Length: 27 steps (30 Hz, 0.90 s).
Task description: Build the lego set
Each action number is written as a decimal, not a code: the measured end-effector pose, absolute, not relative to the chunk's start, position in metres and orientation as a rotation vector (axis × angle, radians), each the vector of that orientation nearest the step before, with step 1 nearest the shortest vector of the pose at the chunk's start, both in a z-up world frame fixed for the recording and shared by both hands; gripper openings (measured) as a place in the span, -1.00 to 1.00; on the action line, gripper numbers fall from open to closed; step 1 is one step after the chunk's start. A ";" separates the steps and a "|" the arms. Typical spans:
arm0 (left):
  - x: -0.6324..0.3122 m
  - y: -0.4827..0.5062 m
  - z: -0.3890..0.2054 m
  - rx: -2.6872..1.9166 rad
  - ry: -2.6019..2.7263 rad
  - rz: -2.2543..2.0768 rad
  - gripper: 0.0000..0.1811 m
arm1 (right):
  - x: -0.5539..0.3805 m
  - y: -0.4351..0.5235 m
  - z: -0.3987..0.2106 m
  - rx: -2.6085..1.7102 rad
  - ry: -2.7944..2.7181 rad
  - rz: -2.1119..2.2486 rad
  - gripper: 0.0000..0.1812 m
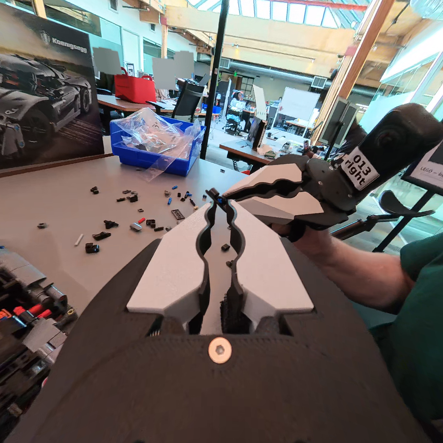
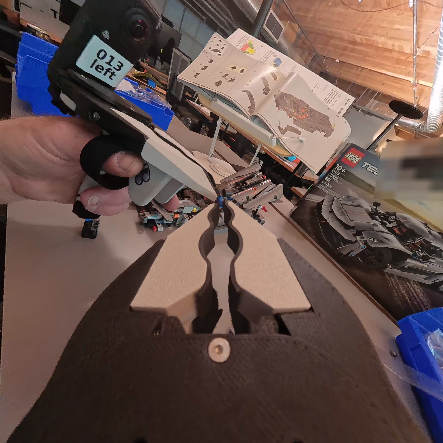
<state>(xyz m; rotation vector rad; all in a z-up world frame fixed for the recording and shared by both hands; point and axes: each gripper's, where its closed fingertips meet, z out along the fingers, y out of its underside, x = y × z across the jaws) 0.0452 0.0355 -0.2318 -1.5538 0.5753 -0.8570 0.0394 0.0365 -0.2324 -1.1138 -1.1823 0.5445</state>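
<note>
Tip to tip above the table (image 1: pixel 72 211), our left gripper (image 1: pixel 219 203) pinches a black piece (image 1: pixel 214 193) while our right gripper (image 2: pixel 220 203), meeting it crosswise, clamps the blue pin (image 2: pixel 220 201).

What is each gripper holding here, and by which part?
The left gripper pinches a thin black lego piece near its lower end. The right gripper nips the small blue pin on that piece at its fingertips.
</note>
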 end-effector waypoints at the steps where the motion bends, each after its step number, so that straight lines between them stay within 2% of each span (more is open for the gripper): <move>1: 0.046 0.036 -0.231 -1.548 0.574 -0.857 -0.94 | 0.039 0.037 -0.232 -1.112 -1.183 0.539 -0.99; 9: 0.045 0.036 -0.230 -1.542 0.634 -0.759 -0.96 | 0.039 0.038 -0.231 -1.133 -1.177 0.557 -0.98; 16: 0.040 0.039 -0.227 -1.537 0.678 -0.696 -0.96 | 0.039 0.039 -0.225 -1.157 -1.155 0.620 -0.86; 27: 0.041 0.027 -0.218 -1.486 0.855 -0.761 -0.96 | 0.052 0.045 -0.204 -1.213 -1.061 0.949 -0.81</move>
